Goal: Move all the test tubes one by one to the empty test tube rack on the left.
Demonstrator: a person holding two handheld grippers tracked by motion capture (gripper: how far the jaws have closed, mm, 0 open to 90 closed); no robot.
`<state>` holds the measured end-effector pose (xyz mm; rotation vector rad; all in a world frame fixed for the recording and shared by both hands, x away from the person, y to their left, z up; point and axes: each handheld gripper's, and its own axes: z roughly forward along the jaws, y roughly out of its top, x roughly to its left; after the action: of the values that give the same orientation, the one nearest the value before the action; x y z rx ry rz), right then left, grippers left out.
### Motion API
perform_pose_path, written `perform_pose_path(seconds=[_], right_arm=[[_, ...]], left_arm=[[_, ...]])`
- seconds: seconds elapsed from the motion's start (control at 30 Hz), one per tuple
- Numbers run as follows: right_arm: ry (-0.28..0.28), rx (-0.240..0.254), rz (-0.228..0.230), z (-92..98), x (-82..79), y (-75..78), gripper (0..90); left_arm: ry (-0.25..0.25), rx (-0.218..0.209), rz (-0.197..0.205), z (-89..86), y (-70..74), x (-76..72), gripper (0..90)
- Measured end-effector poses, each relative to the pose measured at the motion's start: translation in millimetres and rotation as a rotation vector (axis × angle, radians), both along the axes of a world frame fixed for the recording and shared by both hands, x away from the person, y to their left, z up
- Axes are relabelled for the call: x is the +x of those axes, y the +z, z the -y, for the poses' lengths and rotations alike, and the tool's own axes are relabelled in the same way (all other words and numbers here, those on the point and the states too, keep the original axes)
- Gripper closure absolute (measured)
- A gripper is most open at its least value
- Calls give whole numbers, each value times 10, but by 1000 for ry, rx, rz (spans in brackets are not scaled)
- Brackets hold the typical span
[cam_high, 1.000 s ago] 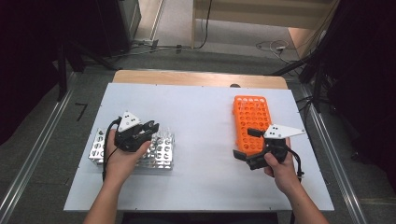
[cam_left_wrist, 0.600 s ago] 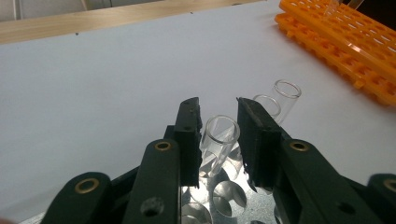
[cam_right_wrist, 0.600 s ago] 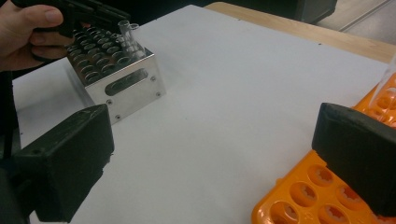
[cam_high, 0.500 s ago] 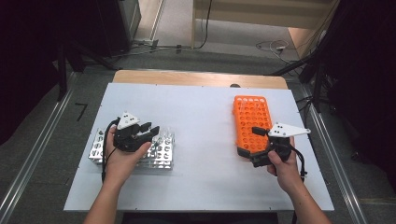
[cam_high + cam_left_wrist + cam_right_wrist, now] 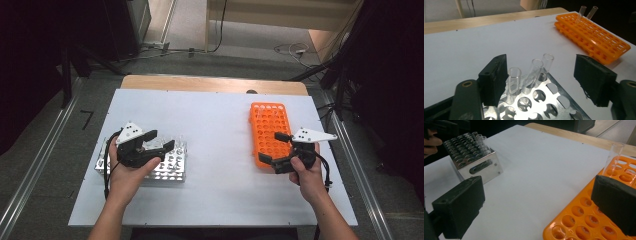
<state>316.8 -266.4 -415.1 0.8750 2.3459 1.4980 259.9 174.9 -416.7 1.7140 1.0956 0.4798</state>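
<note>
Left gripper (image 5: 161,140) hovers over the metal tube rack (image 5: 170,167) near the table's left front; its jaws have just been opening and stand wide, three clear tubes (image 5: 534,72) upright in the rack holes between them, the leftmost just beside one pad, none pressed. Right gripper (image 5: 274,147) is spread wide at the near end of the orange rack (image 5: 267,125) on the table's right, gripping nothing. A clear tube (image 5: 615,153) stands in the orange rack beyond its jaw.

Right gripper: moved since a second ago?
Yes. The right gripper has slid up along the orange rack, from its near-corner end; its jaws stand open.
</note>
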Motion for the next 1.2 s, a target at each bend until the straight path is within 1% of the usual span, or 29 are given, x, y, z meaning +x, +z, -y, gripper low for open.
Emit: perform_pose_path(seconds=[0.03,0.1,0.2,0.3,0.37,0.5,0.57,0.67,0.73,0.8,0.87,0.97,1.1,1.2], right_arm=[[-7,0,0,11,14,1,0],[-18,2,-3,35,49,-1,0],[-36,4,-6,70,111,-8,0],[-56,6,-15,106,186,-21,0],[-68,5,-20,129,240,-36,0],[-83,-9,-31,175,353,-58,0],[-92,-16,-35,192,411,-60,0],[-109,-7,-49,217,507,-70,0],[-121,-1,-67,236,576,-90,0],[-151,1,-69,259,640,-114,30],[-169,10,-80,287,708,-142,59],[-195,8,-94,301,802,-179,152],[-247,-49,-114,254,923,-208,253],[-267,-83,-127,212,1004,-241,348]], left_arm=[[-11,0,1,10,8,-10,207],[-28,-12,4,29,18,-27,149],[-59,-34,10,50,19,-46,94],[-81,-39,10,71,18,-63,26],[-87,-49,14,86,20,-73,1],[-106,-64,21,112,24,-86,0],[-109,-57,18,135,23,-86,0],[-117,-52,17,166,24,-91,0],[-121,-53,19,183,24,-95,0],[-125,-50,17,191,25,-95,0],[-117,-49,19,195,21,-96,0],[-121,-52,18,192,21,-97,0],[-125,-56,19,194,23,-95,0],[-129,-55,20,206,17,-94,0]])
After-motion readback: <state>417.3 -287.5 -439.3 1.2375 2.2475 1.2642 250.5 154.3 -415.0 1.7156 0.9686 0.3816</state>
